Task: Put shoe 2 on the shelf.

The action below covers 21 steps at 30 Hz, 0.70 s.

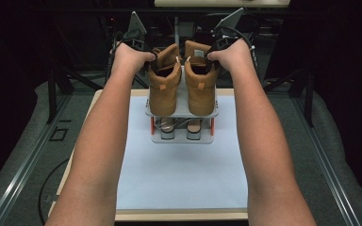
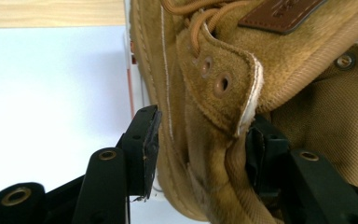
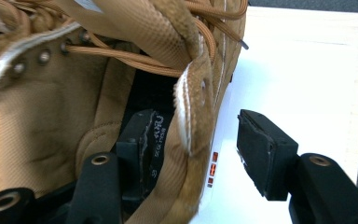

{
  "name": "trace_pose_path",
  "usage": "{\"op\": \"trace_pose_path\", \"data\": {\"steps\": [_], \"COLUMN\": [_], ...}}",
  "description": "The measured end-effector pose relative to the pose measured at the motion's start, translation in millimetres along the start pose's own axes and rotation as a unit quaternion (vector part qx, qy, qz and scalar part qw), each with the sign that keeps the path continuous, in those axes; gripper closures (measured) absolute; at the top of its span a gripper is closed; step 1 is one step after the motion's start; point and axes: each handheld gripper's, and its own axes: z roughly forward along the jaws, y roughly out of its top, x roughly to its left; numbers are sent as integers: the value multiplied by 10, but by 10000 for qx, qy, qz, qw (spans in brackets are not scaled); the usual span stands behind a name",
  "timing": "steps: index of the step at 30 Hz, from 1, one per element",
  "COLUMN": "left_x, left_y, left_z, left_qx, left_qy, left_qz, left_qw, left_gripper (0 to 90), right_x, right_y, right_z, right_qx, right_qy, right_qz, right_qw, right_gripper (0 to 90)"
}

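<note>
tan suede boots point(image 1: 183, 80) | grey two-tier rack point(image 1: 183, 113) | white mat point(image 1: 181, 174)

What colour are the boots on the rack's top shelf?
Tan brown boots, stitching and eyelets clearest in the left gripper view.

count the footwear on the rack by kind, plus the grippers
boots: 2, left boot and right boot, top shelf of the rack
sandals: 2, one and another, lower shelf
grippers: 2, left gripper and right gripper
total: 6
</note>
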Motion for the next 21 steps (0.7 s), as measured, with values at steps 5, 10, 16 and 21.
{"op": "trace_pose_path", "data": {"steps": [5, 10, 16, 21], "left_x": [-3, -29, -9, 57], "left_y": [-20, -38, -69, -129], "left_z": [-89, -194, -362, -477], "left_qx": [-50, -114, -230, -248], "left_qy": [17, 22, 72, 180], "left_qz": [10, 62, 67, 109], "left_qw": [10000, 9999, 9997, 9995], "left_gripper": [516, 522, 530, 533], "right_x": [6, 6, -23, -75], "right_y": [-12, -29, -59, -115], "right_z": [-138, -238, -347, -441], "right_qx": [-26, -99, -140, -151], "right_qy": [-33, -15, -4, -67], "right_qz": [-15, -13, 2, 13], "right_qw": [10000, 9999, 9999, 9999], "right_gripper": [463, 465, 470, 471]}}
